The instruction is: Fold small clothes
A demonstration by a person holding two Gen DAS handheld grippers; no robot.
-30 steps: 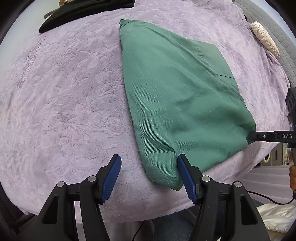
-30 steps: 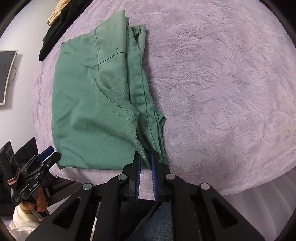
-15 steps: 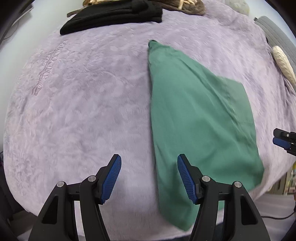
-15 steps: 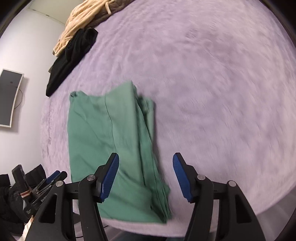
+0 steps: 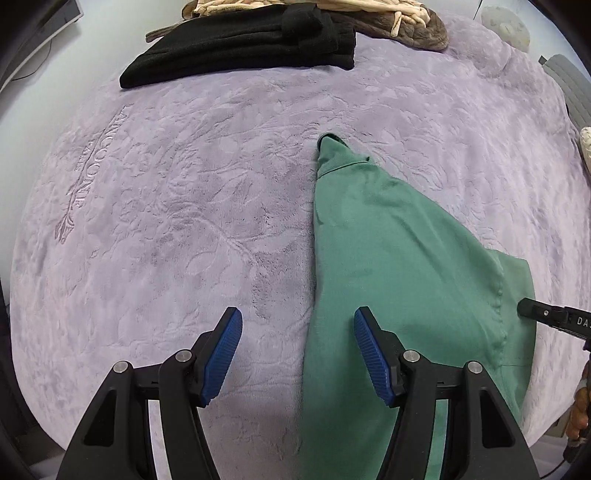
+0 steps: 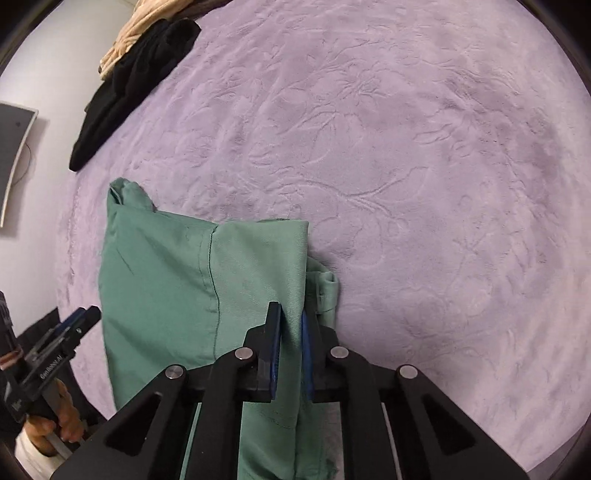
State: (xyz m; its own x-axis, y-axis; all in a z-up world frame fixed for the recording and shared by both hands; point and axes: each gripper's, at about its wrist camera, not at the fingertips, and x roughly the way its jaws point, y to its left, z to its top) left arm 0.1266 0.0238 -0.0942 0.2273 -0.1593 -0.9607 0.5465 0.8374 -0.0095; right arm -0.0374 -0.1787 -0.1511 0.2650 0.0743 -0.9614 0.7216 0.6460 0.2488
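A green garment (image 5: 388, 240) lies folded on the purple blanket (image 5: 166, 203), its narrow end pointing to the far side. My left gripper (image 5: 297, 317) hovers open over the garment's left edge, one finger above the blanket and the other above the cloth. In the right wrist view the green garment (image 6: 166, 277) has a raised fold along its right side. My right gripper (image 6: 290, 314) has its jaws closing, and the pads pinch that fold. The right gripper's tip (image 5: 528, 308) shows at the garment's right edge in the left wrist view. The left gripper (image 6: 79, 321) shows at the lower left of the right wrist view.
Folded black clothing (image 5: 240, 48) and a beige and brown knit pile (image 5: 369, 14) lie along the far edge of the bed. A dark screen (image 6: 14, 155) hangs on the white wall at the left. A person's hand (image 6: 62, 424) holds the left gripper's handle.
Both grippers have shifted along the bed, bringing the far clothing pile into view. The right gripper let go of the garment's corner, opened wide, then closed on its right-hand fold.
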